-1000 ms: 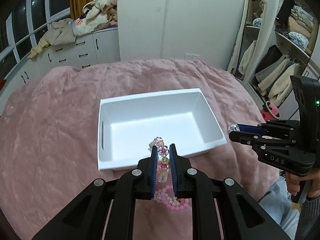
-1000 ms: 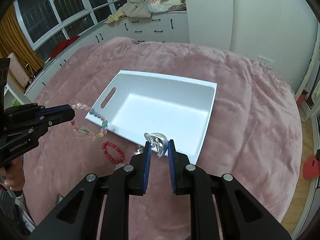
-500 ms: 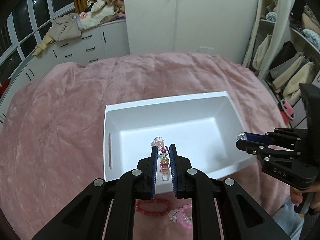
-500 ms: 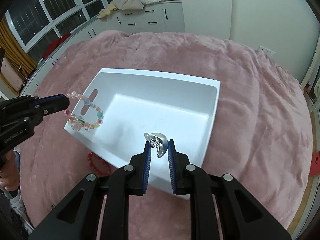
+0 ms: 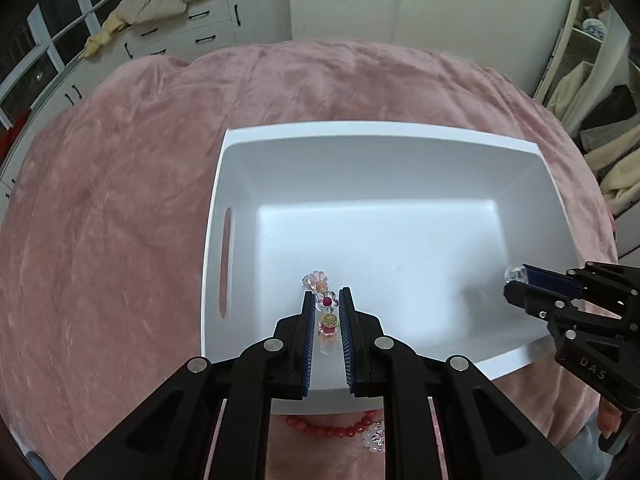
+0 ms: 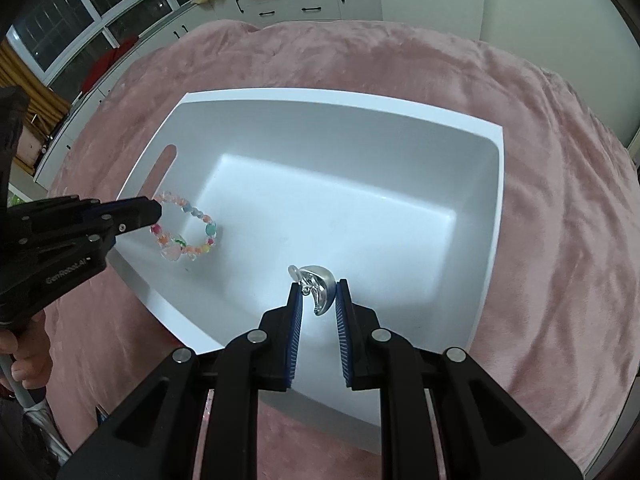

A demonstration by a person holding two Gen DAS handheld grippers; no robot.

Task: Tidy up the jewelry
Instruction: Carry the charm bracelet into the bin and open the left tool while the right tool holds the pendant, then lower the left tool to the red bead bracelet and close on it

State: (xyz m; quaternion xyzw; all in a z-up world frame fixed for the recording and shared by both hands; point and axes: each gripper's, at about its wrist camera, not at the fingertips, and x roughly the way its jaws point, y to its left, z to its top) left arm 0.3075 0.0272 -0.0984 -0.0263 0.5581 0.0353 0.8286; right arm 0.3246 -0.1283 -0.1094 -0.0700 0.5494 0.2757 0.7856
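Observation:
A white bin (image 5: pixel 280 132) sits on the pink bedspread; it also shows in the right wrist view (image 6: pixel 360 98). My left gripper (image 5: pixel 326 298) is shut on a colourful beaded bracelet (image 5: pixel 325 312) and holds it over the bin's near left part; the bracelet hangs in a loop in the right wrist view (image 6: pixel 186 230). My right gripper (image 6: pixel 318 290) is shut on a silver earring (image 6: pixel 318 286) above the bin's near right side. It shows from the side in the left wrist view (image 5: pixel 516 276).
A red bead bracelet (image 5: pixel 332 428) and a small clear flower piece (image 5: pixel 374 438) lie on the pink bedspread (image 5: pixel 120 200) just in front of the bin. White drawers with clothes on top (image 5: pixel 180 28) stand behind the bed. An open wardrobe (image 5: pixel 600 120) is at the right.
Both grippers have moved forward from before the bin's front edge to over its inside, each still holding its piece. The bin looks larger and closer in both views.

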